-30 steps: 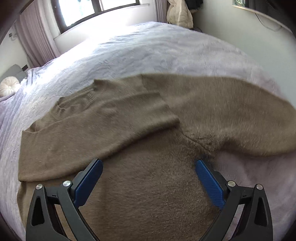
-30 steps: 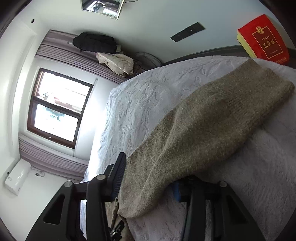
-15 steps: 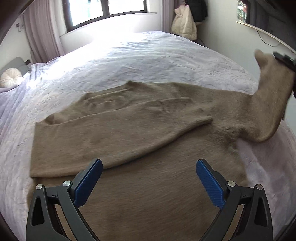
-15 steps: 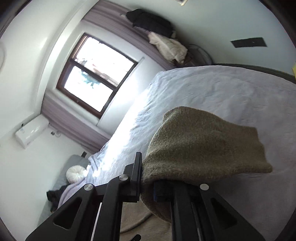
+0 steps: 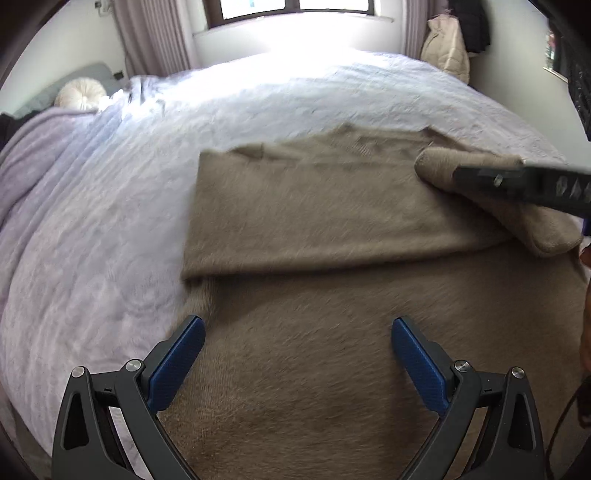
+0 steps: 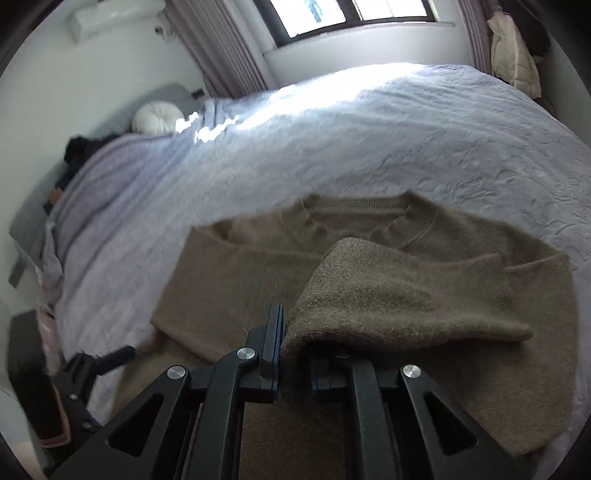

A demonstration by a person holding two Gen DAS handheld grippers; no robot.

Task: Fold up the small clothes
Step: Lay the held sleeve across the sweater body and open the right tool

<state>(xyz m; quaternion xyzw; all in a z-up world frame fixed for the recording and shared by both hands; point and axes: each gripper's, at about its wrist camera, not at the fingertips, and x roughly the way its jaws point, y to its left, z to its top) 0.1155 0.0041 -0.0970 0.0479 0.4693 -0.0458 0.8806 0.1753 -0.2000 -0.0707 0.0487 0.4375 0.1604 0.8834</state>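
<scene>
A brown fuzzy sweater (image 5: 332, 332) lies flat on the white bedspread (image 5: 110, 221), one sleeve (image 5: 314, 221) folded across its chest. My left gripper (image 5: 297, 354) is open and empty, low over the sweater's body. My right gripper (image 6: 291, 343) is shut on the other sleeve's cuff (image 6: 388, 295) and holds it above the chest; it shows in the left wrist view (image 5: 454, 173) at the right. The sweater's neckline (image 6: 362, 210) lies beyond the held cuff.
A round cream cushion (image 5: 79, 94) and a lilac blanket (image 5: 37, 147) lie at the head of the bed. Curtains and a window (image 5: 295, 7) stand behind. A beige coat (image 5: 447, 48) hangs at the far right. The left gripper shows at the right wrist view's lower left (image 6: 96, 363).
My right gripper has lifted the right sleeve and carried it leftwards over the sweater's chest. My left gripper has drifted left and stays open.
</scene>
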